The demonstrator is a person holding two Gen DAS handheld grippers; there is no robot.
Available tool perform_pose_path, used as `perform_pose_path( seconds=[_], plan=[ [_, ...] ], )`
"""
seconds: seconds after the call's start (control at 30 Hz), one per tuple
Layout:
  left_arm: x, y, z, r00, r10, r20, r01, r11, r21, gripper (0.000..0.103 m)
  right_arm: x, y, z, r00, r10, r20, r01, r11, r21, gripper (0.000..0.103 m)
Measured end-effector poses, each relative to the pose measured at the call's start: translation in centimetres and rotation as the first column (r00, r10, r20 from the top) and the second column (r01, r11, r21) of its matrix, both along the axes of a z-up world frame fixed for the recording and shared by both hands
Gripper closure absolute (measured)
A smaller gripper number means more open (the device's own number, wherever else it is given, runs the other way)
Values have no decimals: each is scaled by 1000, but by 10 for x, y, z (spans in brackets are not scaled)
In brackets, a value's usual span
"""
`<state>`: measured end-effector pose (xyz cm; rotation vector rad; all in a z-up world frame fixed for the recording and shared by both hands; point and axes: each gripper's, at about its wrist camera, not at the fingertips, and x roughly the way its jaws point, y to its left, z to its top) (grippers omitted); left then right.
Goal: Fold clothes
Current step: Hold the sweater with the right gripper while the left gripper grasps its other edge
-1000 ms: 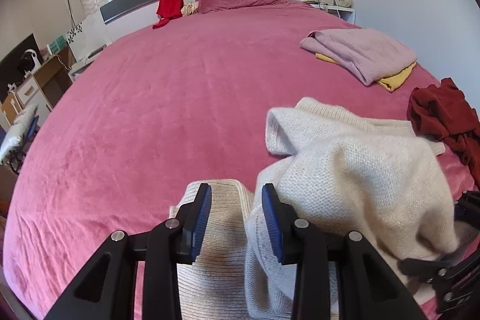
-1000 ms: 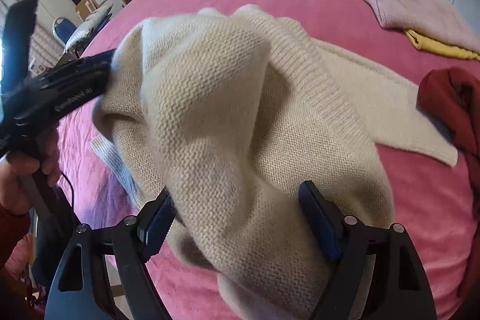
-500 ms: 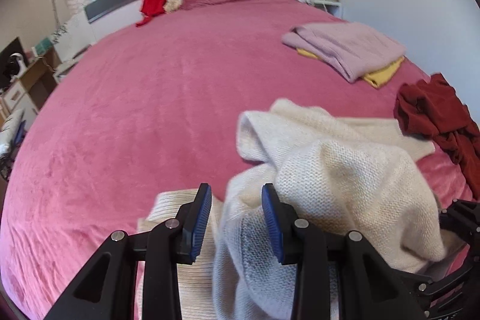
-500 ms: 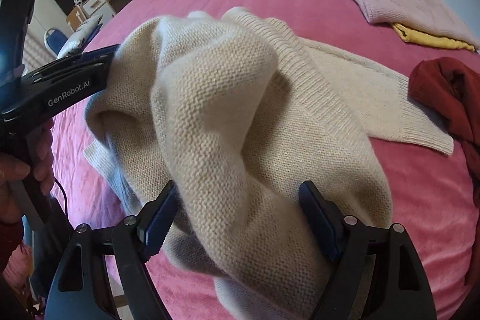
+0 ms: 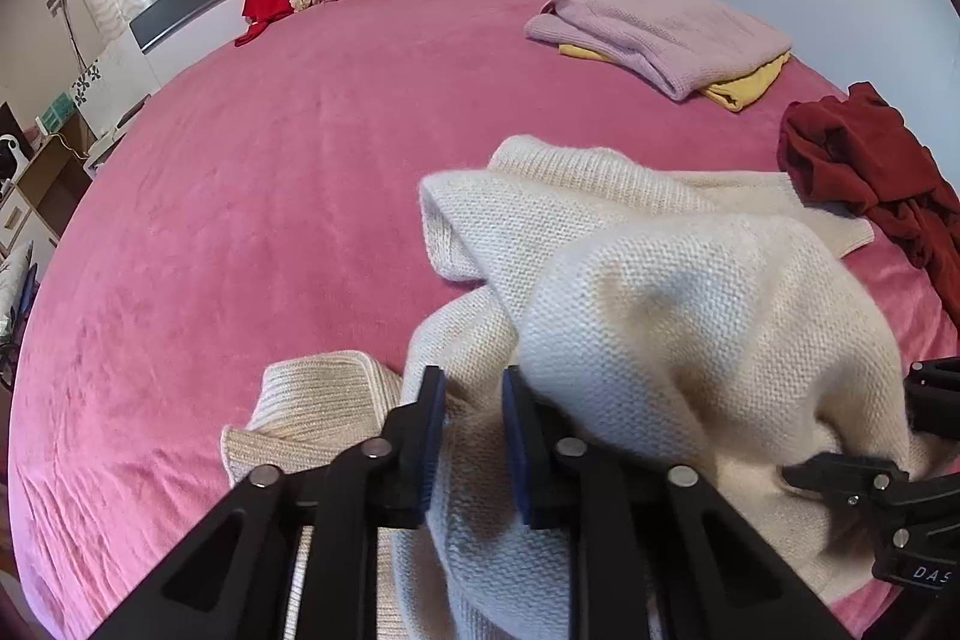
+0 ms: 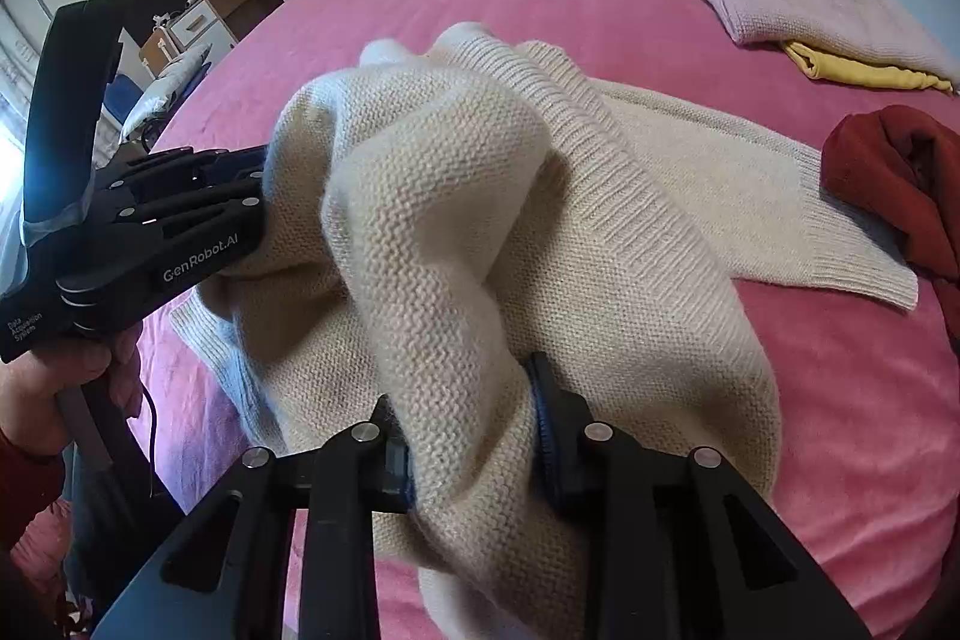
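Pink bed (image 5: pixel 252 196), cream sweater (image 6: pixel 456 220) bunched between closing right gripper (image 6: pixel 471 436) jaws

sweater (image 5: pixel 660 280) on bed (image 5: pixel 270 190) | folded pile (image 5: pixel 666 34) behind | crumpled garment (image 5: pixel 864 172) right

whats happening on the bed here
A person with a gripper in each hand is gathering up a cream knit sweater on a pink bed. The right gripper is closing on a bunched fold, and the left gripper is closing with knit between its jaws. A folded lilac sweater lies over a yellow garment; a dark red garment lies crumpled nearby.
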<state>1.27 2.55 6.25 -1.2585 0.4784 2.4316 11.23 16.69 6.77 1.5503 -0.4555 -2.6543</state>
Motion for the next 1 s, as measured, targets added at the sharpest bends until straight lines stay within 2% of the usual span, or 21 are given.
perform_pose_path(
  seconds=[0.3, 0.57, 0.7, 0.8, 1.0],
  plan=[
    [10, -4, 9, 1000, 26, -6, -26, 1000, 9, 93, -1, -4, -20, 1000, -12, -14, 11, 1000, -20, 77],
    [18, -7, 19, 999, 42, -31, -42, 999, 7, 100, -12, -16, -21, 999, -21, -33, 21, 1000, -21, 81],
    [25, -15, 28, 998, 42, -36, -41, 999, 24, 101, -7, -16, -7, 996, -37, -77, 34, 998, -49, 84],
    [35, -24, 40, 998, 40, -39, -38, 998, 45, 101, 0, -23, 16, 992, -23, -120, 16, 998, -59, 84],
    [69, -54, 63, 997, 36, -62, -32, 997, 69, 101, 21, -64, 57, 974, 113, -198, -126, 991, -53, 84]
  ],
)
